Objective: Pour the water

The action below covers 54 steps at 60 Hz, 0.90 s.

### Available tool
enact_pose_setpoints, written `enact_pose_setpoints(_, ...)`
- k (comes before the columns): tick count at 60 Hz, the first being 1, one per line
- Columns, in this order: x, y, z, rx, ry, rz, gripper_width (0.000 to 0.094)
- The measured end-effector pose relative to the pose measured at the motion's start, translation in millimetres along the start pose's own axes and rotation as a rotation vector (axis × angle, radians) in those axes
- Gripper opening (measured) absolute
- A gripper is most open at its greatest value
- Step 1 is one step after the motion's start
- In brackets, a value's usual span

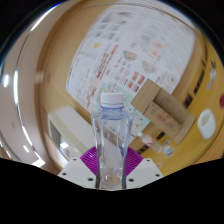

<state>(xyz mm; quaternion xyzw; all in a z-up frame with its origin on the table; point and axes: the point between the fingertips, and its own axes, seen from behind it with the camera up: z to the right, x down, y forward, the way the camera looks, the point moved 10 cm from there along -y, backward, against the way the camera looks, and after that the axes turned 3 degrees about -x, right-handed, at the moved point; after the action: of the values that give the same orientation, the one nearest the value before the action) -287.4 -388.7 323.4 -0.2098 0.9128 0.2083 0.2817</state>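
Observation:
A clear plastic water bottle (112, 135) with a pale cap stands upright between my fingers. My gripper (112, 168) is shut on the bottle's lower body, with the purple pads (92, 160) pressed against it on both sides. The bottle is held up in the air, well above the floor and furniture. Its base is hidden below the fingers. No cup or other vessel is in view.
Cardboard boxes (160, 108) are stacked to the right behind the bottle. A wall covered with posters (125, 55) stands beyond. A pale cabinet or counter (70, 125) is at the left. Bright ceiling lights show high on the left.

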Motion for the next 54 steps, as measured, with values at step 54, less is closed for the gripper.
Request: enact_pose_setpoints(54, -82.1, 75.9, 197.6, -0.052, 0.825, 0.173, 0.0284)
